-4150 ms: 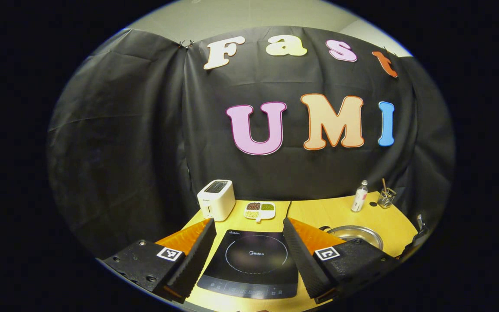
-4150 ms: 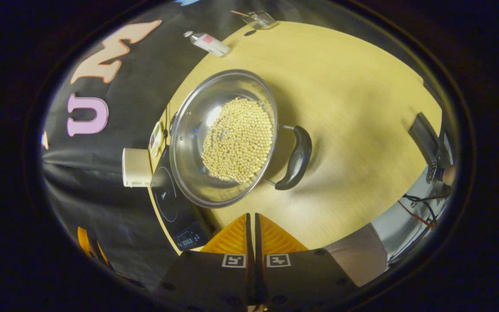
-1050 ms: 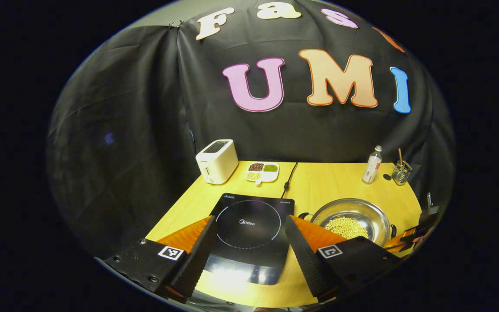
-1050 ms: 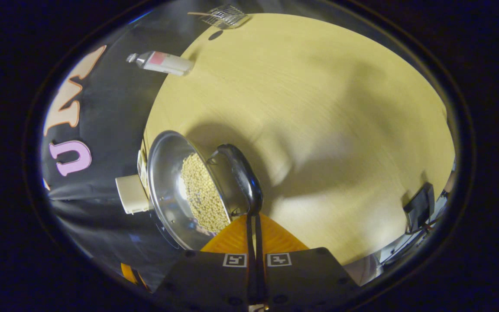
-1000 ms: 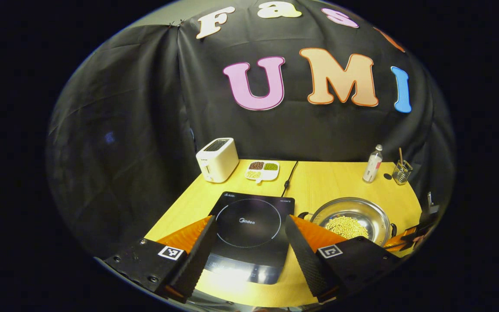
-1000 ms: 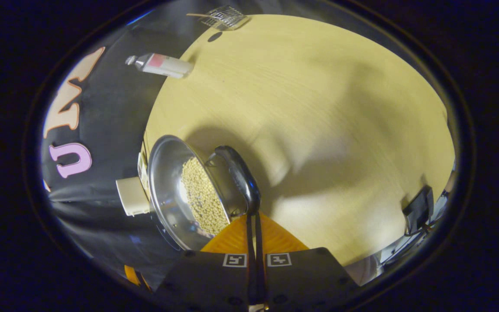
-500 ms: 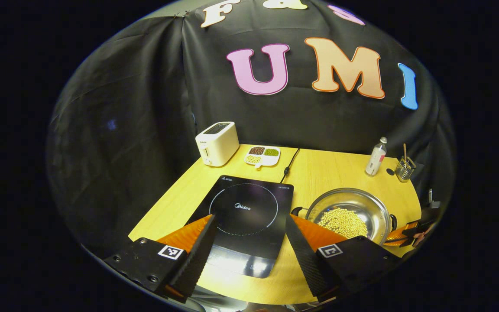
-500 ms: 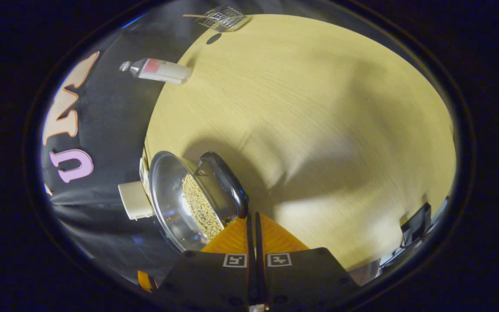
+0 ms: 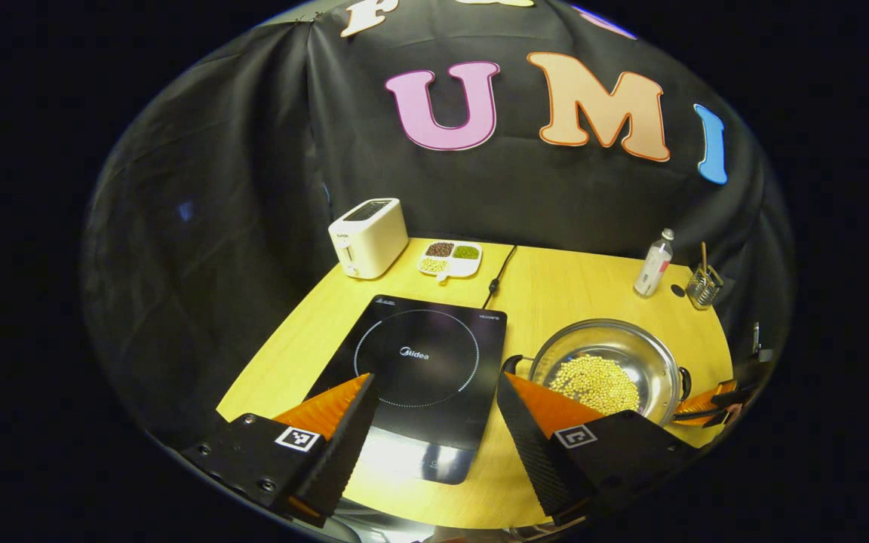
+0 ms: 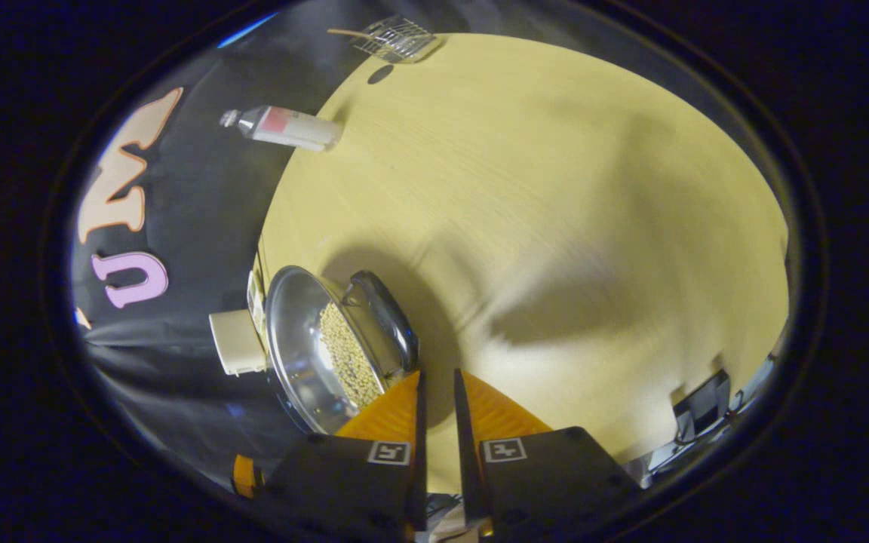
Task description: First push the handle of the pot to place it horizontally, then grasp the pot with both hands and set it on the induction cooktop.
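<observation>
The steel pot (image 9: pixel 604 362) holds pale beans and stands on the wooden table to the right of the black induction cooktop (image 9: pixel 412 362). My left gripper (image 9: pixel 434 383) hovers open over the cooktop's front edge, nothing between its fingers. In the right gripper view the pot (image 10: pixel 306 347) lies at the lower left, its dark handle (image 10: pixel 388 317) sticking out sideways from the rim. My right gripper (image 10: pixel 438 375) is open by a narrow gap, its tips just short of that handle, gripping nothing. It also shows at the pot's right side as the right gripper (image 9: pixel 710 400).
A white toaster (image 9: pixel 366 237), a divided dish of beans (image 9: pixel 449 258) and a cable (image 9: pixel 498 271) sit behind the cooktop. A bottle (image 9: pixel 653 264) and a glass holder (image 9: pixel 702 285) stand at the back right. A black device (image 10: pixel 698 411) sits at the table's edge.
My right gripper's fingers, shut half a second ago, have parted slightly and drawn back from the handle. The left gripper has risen, so more of the table shows.
</observation>
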The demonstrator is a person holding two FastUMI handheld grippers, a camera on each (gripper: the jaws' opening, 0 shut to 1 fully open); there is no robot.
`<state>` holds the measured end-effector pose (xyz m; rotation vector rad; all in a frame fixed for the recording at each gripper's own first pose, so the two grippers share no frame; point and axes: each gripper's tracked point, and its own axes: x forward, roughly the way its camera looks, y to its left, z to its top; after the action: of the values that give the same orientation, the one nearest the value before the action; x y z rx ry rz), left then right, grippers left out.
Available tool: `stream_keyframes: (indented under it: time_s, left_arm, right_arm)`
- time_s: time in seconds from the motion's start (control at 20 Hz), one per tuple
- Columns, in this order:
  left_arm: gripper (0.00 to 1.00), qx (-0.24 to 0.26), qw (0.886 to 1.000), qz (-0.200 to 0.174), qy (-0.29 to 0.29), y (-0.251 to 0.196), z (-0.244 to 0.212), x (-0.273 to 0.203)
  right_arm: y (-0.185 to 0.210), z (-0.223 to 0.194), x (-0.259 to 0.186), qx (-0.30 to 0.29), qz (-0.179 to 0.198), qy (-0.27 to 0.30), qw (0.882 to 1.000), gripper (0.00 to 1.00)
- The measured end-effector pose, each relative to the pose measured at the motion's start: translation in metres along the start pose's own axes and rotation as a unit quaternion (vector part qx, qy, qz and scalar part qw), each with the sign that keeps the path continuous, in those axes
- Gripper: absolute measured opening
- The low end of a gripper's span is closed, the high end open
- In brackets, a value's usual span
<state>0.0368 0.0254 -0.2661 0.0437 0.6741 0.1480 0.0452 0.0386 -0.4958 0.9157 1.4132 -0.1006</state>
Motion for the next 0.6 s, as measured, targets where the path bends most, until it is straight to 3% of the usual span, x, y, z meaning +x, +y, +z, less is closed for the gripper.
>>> stream_keyframes:
  time_s: [0.05,0.1,0.15,0.2,0.3,0.4,0.45,0.5,0.6]
  left_arm:
    - [0.97,-0.002,1.0,-0.013,0.005,-0.005,-0.001,0.003]
    - [0.96,-0.003,1.0,-0.025,0.011,-0.01,-0.002,0.007]
    - [0.97,-0.004,0.999,-0.036,0.018,-0.014,-0.004,0.012]
    - [0.97,-0.004,0.999,-0.047,0.026,-0.019,-0.006,0.016]
    - [0.97,-0.006,0.997,-0.067,0.044,-0.029,-0.01,0.025]
    - [0.97,-0.001,0.995,-0.086,0.06,-0.039,-0.015,0.035]
    - [0.96,0.003,0.993,-0.095,0.067,-0.044,-0.016,0.039]
    - [0.95,0.007,0.992,-0.104,0.076,-0.049,-0.017,0.044]
    - [0.95,0.013,0.987,-0.125,0.1,-0.058,-0.024,0.055]
  right_arm:
    - [-0.001,0.004,-0.001,-0.007,0.001,-0.006,1.0,0.2]
    - [-0.001,0.01,-0.009,-0.011,0.001,-0.013,1.0,0.46]
    - [0.002,0.014,-0.014,-0.013,0.008,-0.018,1.0,0.46]
    - [0.005,0.019,-0.022,-0.019,0.012,-0.022,1.0,0.56]
    - [0.011,0.027,-0.029,-0.038,0.026,-0.034,0.998,0.87]
    - [0.02,0.034,-0.036,-0.057,0.041,-0.036,0.997,0.92]
    - [0.023,0.037,-0.037,-0.069,0.045,-0.038,0.996,1.0]
    - [0.027,0.039,-0.036,-0.081,0.046,-0.037,0.995,0.92]
    - [0.033,0.041,-0.033,-0.1,0.047,-0.034,0.993,0.92]
